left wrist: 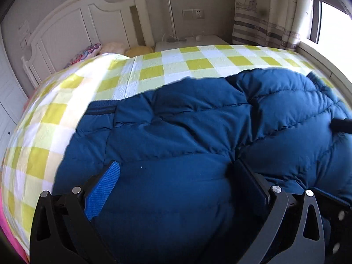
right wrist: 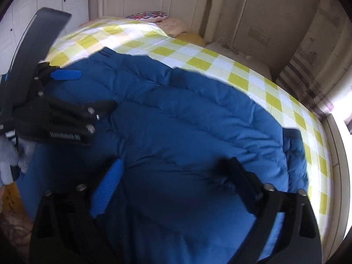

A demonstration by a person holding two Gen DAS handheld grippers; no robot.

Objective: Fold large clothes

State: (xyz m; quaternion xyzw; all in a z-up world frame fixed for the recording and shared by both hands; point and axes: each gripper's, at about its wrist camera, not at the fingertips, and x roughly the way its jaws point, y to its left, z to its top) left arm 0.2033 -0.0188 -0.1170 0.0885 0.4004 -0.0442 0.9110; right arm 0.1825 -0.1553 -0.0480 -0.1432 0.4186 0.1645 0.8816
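Observation:
A large blue quilted down jacket point(left wrist: 176, 118) lies spread on the bed and fills the lower part of both views point(right wrist: 187, 118). My left gripper point(left wrist: 176, 165) is open, its fingers wide apart just over the jacket's padding; its blue pad point(left wrist: 103, 193) shows on the left finger. My right gripper point(right wrist: 173, 165) is also open, low over the jacket. The left gripper also shows in the right wrist view point(right wrist: 66, 101), at the left, over the jacket's near-left part.
The bed has a yellow-and-white checked sheet point(left wrist: 154, 66). A white headboard point(left wrist: 72, 22) and pillows point(left wrist: 88, 52) are at the far left. A white nightstand point(left wrist: 189, 40) with a lamp, a curtain point(left wrist: 268, 11) and a bright window point(left wrist: 334, 28) stand beyond the bed.

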